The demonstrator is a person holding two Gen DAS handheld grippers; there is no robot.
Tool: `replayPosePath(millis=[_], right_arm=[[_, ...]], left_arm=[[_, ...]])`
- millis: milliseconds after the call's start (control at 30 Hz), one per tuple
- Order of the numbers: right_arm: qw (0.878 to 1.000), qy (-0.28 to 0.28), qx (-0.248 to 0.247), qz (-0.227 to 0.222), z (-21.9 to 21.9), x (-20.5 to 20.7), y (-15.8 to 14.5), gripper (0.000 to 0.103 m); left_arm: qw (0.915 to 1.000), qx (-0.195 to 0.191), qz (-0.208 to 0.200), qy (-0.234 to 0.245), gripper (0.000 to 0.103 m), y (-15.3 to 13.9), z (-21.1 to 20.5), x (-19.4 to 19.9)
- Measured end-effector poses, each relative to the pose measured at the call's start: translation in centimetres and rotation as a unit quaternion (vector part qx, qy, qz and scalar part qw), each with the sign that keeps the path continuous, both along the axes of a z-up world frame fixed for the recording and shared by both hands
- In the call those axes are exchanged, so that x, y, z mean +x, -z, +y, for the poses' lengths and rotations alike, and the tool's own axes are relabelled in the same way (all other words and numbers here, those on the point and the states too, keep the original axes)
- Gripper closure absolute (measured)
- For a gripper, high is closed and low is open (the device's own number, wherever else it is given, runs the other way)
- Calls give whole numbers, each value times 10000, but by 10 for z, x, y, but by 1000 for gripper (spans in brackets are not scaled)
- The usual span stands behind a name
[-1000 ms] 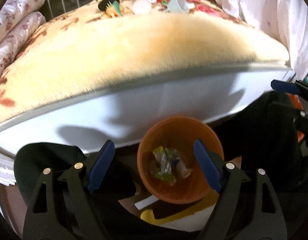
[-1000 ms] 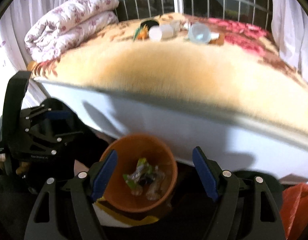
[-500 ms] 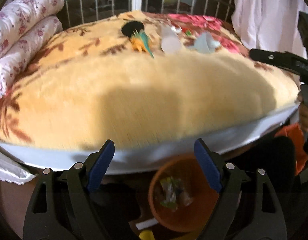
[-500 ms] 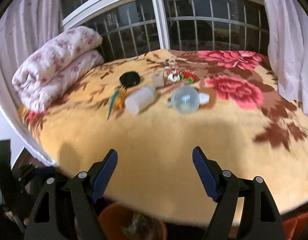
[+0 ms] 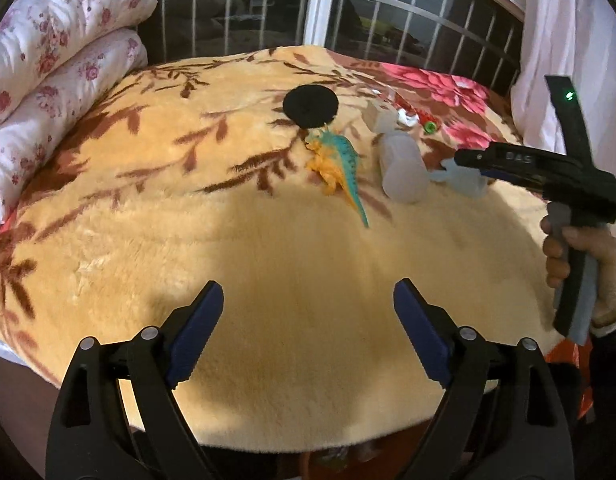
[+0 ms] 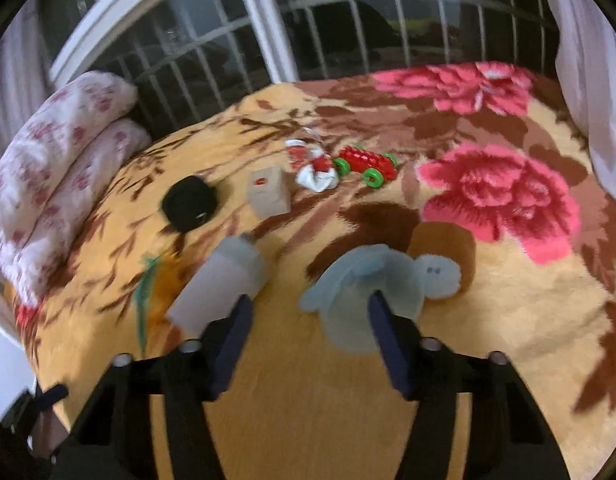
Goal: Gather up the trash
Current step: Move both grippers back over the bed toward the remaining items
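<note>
Items lie on a yellow floral blanket (image 5: 148, 220): a black round lid (image 5: 310, 105) (image 6: 189, 208), a teal-orange toy dinosaur (image 5: 340, 160), a translucent white bottle (image 5: 402, 168) (image 6: 220, 280), a pale blue plastic cup (image 6: 364, 292), a crumpled red-white wrapper (image 6: 318, 170), a small beige box (image 6: 268, 190) and a red toy car (image 6: 368, 164). My left gripper (image 5: 308, 328) is open and empty over the near blanket. My right gripper (image 6: 310, 344) is open and empty, its fingers close to the bottle and the blue cup.
A rolled floral quilt (image 5: 48, 80) lies at the left. A barred window (image 6: 348, 20) stands behind the bed and white curtains (image 5: 568, 20) hang at the right. A brown round object (image 6: 444, 248) sits behind the blue cup. The right gripper's body (image 5: 548, 176) shows in the left wrist view.
Both grippers have risen from above the orange bin beside the bed and moved forward over the blanket. The bin has dropped out of view. The right gripper has closed in on the bottle and blue cup.
</note>
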State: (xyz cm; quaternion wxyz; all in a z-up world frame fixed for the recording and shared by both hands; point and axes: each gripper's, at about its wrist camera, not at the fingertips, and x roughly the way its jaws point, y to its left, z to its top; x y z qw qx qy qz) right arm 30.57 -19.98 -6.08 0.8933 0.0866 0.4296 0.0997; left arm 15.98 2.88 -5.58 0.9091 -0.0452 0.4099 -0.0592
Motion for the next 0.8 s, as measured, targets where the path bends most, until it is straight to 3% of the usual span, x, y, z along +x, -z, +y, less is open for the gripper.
replayPosePath(millis=[67,100,133,300,567,767,800], right_arm=[[9998,94,66,179,-3,12,10,70],[9995,101,111,280,-3,17,16,89],[9991,20,270,342,-4,20,21,97],[9996,-91,206,-167,-2,-3,7,98],[9910,-492,426,-1171,-25,-88,-48,98],[9874,-636,471,-1369,-35,-122,-60,98],[9877,-655,477,-1337,-35,-123,-58,98]], left_arm=[[9999,-78,47,-61,18,2,2,7],[9999,-104,70,-70,18,4,3,10],[9999,-110,95,-76,18,5,2,13],[9998,-30,208,-68,18,8,-2,31],[9995,-174,192,-187,16,-6,-21,87],[9965,-79,515,-652,16,6,-29,144],[9954,29,638,-718,21,13,-31,152]])
